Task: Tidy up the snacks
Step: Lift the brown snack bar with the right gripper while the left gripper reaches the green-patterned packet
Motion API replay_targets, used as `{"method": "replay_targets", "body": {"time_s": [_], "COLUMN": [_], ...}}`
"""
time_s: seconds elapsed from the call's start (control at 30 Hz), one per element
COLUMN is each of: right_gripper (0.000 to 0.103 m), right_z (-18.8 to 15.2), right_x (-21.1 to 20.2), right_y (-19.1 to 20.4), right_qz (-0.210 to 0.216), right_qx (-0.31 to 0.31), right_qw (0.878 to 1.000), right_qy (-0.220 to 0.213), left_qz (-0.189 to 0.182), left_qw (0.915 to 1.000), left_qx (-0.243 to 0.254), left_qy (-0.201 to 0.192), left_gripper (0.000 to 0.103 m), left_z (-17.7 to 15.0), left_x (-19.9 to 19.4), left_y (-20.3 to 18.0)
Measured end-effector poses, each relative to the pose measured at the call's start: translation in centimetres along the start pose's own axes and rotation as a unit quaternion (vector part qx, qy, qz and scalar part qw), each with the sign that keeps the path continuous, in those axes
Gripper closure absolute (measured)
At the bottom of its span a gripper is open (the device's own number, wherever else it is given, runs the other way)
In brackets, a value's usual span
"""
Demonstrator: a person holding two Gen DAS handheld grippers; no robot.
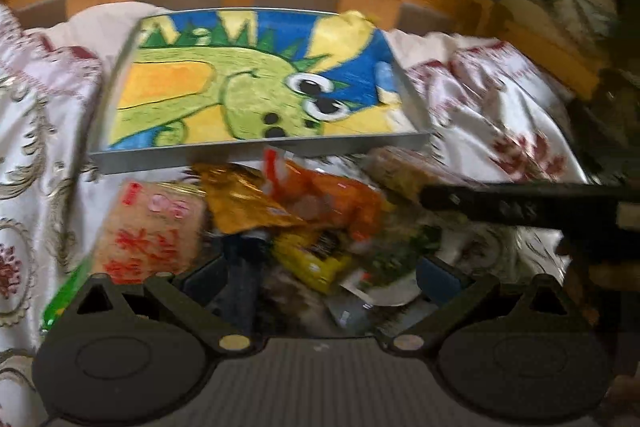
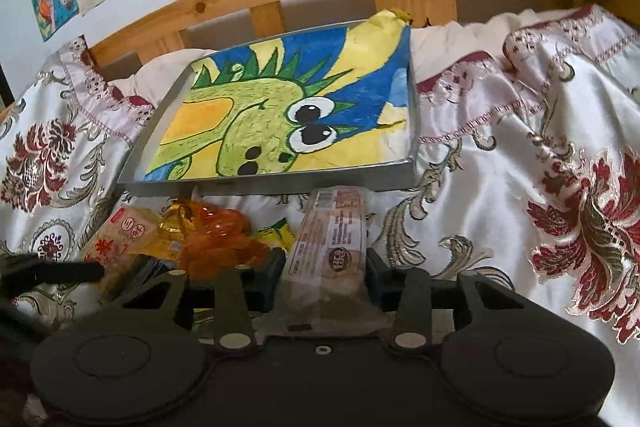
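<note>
Currently, right gripper [image 2: 325, 273]: jaws clamped on the long clear-wrapped biscuit pack [image 2: 332, 239], lengthwise, likely bound for the tray.
Left gripper [image 1: 322, 269]: jaws apart, nothing between them, over the heap.
Snack pile [image 1: 280, 215]: crinkly foil and film packets (blurred), on satin bedspread [image 2: 500, 147].
Tray [image 1: 260, 155]: shallow grey metal, drawing-lined, twelve o'clock of pile, likely the sorting spot.

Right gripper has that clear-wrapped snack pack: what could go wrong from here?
The right gripper pinches the long pack at its near end only, so it may droop or slip. The tray sits tilted on rumpled bedding, so it could tip. The left gripper hovers open over the pile.
</note>
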State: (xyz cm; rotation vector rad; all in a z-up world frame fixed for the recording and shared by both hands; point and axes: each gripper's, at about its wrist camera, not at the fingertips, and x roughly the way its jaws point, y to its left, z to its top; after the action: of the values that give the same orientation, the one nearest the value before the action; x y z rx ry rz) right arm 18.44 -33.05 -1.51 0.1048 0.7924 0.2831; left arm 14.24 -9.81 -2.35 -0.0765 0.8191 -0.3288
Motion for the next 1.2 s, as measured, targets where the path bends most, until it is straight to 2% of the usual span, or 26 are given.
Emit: {"method": "replay_targets", "body": {"time_s": [0.1,0.17,0.3,0.4,0.47,0.57,0.7,0.8,0.9,1.07,1.2], "right_gripper": [0.061,0.061,0.061,0.062,0.062,0.063,0.063,0.063,0.063,0.062,0.062], "right_z": [-0.2,-0.3,-0.4,-0.3,-0.2,0.0,0.1,0.0,-0.1,0.0,-0.1], "right_x": [0.0,0.0,0.2,0.2,0.3,0.6,0.8,0.9,1.0,1.2,1.5], "right_y": [0.1,0.4,0.5,0.2,-0.2,-0.9,-1.5,-1.3,-1.4,-1.9,-2.1], "right_qz": [-0.002,-0.006,-0.009,-0.011,-0.011,-0.003,0.003,0.004,0.007,0.017,0.02], "right_qx": [-0.003,-0.012,-0.02,-0.02,-0.018,-0.02,-0.013,-0.016,-0.016,-0.016,-0.014], "right_qw": [1.0,1.0,1.0,1.0,1.0,1.0,1.0,1.0,1.0,0.999,0.999], "right_qy": [-0.001,-0.004,-0.004,-0.005,-0.006,0.006,0.016,0.016,0.018,0.025,0.029], "left_qz": [0.003,0.014,0.013,-0.011,-0.026,-0.057,-0.094,-0.103,-0.096,-0.121,-0.143], "left_qw": [0.9998,0.9997,0.9994,0.997,0.9966,0.997,0.9941,0.9871,0.9779,0.9696,0.9605], "left_qx": [0.021,0.017,-0.031,-0.074,-0.075,-0.044,0.042,0.117,0.178,0.197,0.222], "left_qy": [-0.003,-0.008,0.008,0.019,0.025,0.029,0.033,0.037,0.053,0.081,0.087], "left_gripper": [0.001,0.001,0.001,0.001,0.001,0.001,0.001,0.001,0.001,0.001,0.0], "left_z": [0.0,0.1,0.8,0.8,0.6,0.2,-0.5,-1.0,-1.3,-0.8,-0.2], "left_x": [0.2,0.5,1.2,1.6,1.8,1.8,1.7,2.0,2.7,4.4,5.1], "left_y": [-0.8,-0.8,0.2,0.8,0.7,0.0,-1.9,-3.6,-4.9,-4.7,-4.6]}}
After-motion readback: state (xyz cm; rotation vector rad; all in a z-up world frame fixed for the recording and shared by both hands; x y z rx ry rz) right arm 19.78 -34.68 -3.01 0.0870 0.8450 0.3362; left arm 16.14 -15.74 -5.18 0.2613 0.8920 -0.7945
